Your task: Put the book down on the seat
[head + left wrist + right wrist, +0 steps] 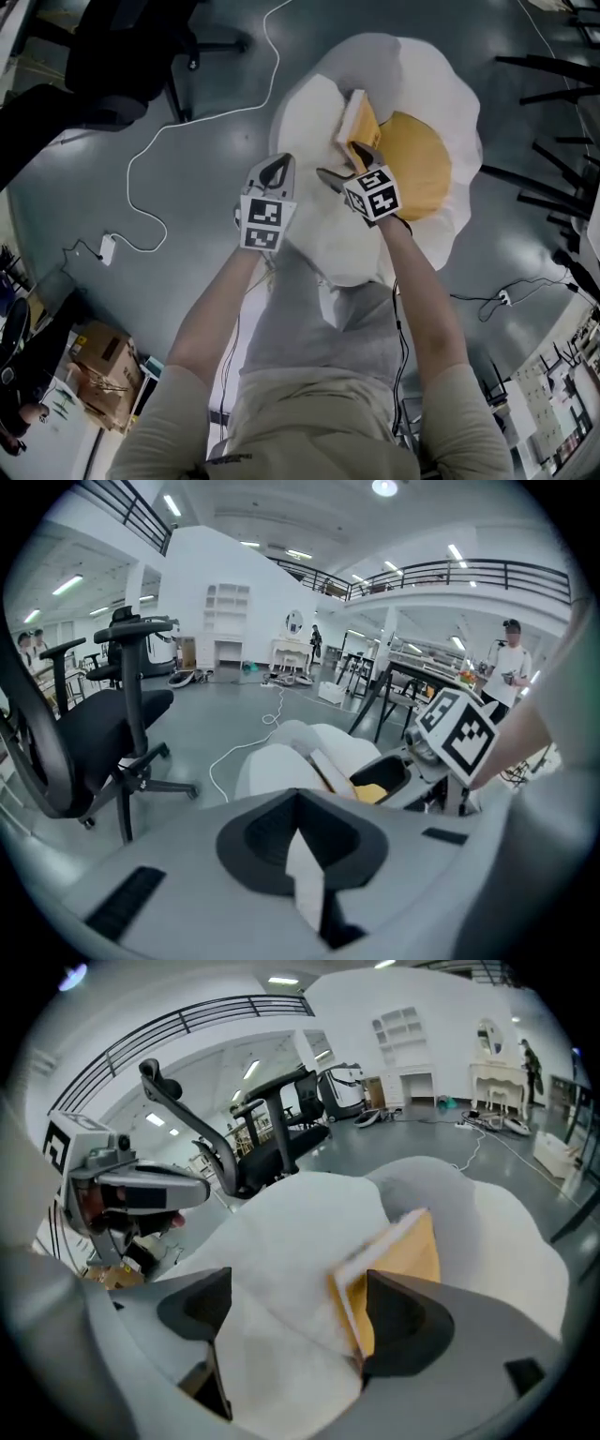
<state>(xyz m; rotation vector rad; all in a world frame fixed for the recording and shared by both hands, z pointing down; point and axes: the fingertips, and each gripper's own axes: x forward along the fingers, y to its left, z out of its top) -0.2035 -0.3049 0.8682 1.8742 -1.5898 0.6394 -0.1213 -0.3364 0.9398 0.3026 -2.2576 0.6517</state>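
Note:
The seat [309,117] is a floor cushion shaped like a fried egg, white with a yellow yolk pad [412,173]. The book [358,120], with a tan cover and pale page edges, rests tilted on the white part beside the yolk. My right gripper [343,164] stands open just below it. In the right gripper view the book [389,1251] lies against the inner side of the right-hand jaw of that gripper [292,1288], and the other jaw is well apart over white fabric. My left gripper [272,169] hovers beside it, shut and empty [298,808].
A black office chair [122,56] stands at the upper left on the grey floor. A white cable [141,178] with an adapter runs beside the seat. A cardboard box [103,361] is at the lower left. Black stand legs [553,141] line the right. A person [511,663] stands far off.

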